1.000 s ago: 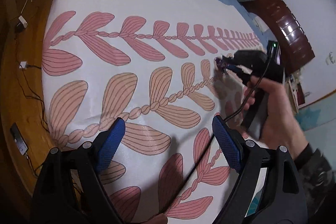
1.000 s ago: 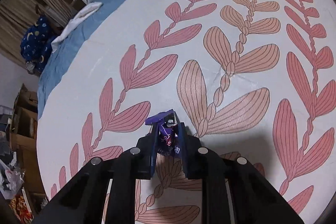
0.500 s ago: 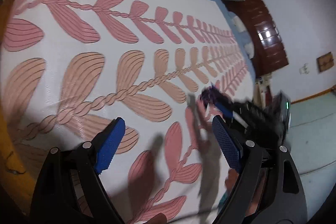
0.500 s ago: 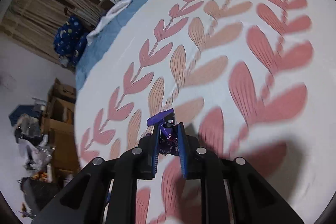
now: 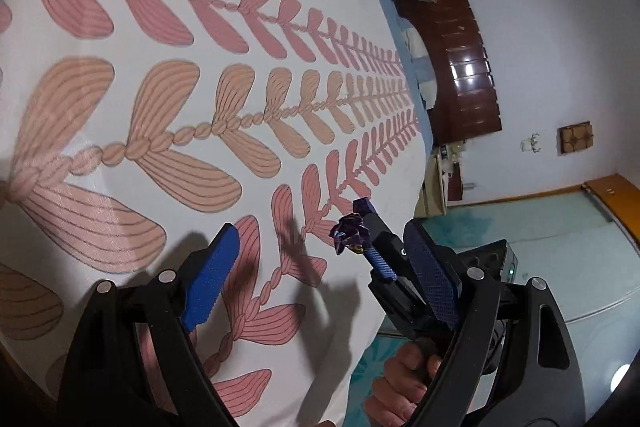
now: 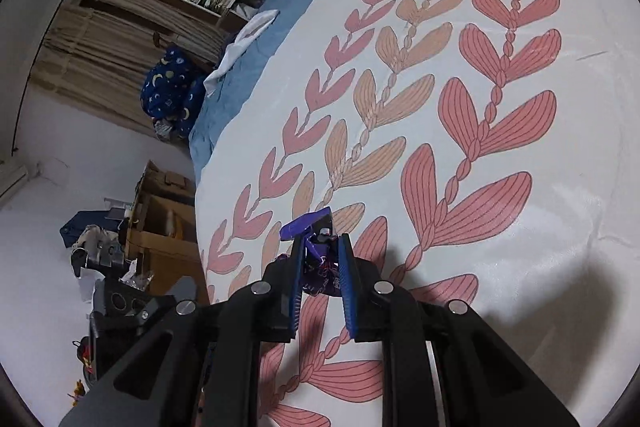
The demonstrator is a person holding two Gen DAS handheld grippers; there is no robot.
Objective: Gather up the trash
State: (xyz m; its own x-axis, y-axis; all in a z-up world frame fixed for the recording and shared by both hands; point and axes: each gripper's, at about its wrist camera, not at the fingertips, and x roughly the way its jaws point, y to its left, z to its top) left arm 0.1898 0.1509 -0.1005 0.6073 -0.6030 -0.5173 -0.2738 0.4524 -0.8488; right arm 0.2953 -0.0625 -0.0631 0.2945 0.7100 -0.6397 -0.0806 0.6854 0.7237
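The right gripper point(image 6: 322, 247) is closed on a crumpled purple wrapper point(image 6: 318, 269), which sits squeezed between its two blue fingers point(image 6: 347, 287), near the tips, and is lifted clear above the leaf-patterned bed cover point(image 6: 500, 107). In the left wrist view the same wrapper point(image 5: 349, 233) sticks out from the tip of the right gripper point(image 5: 366, 231), just in front of the right-side finger of the left gripper point(image 5: 320, 267). The left gripper has its fingers point(image 5: 210, 277) spread wide open with nothing between them, only the bed cover point(image 5: 160, 27) below.
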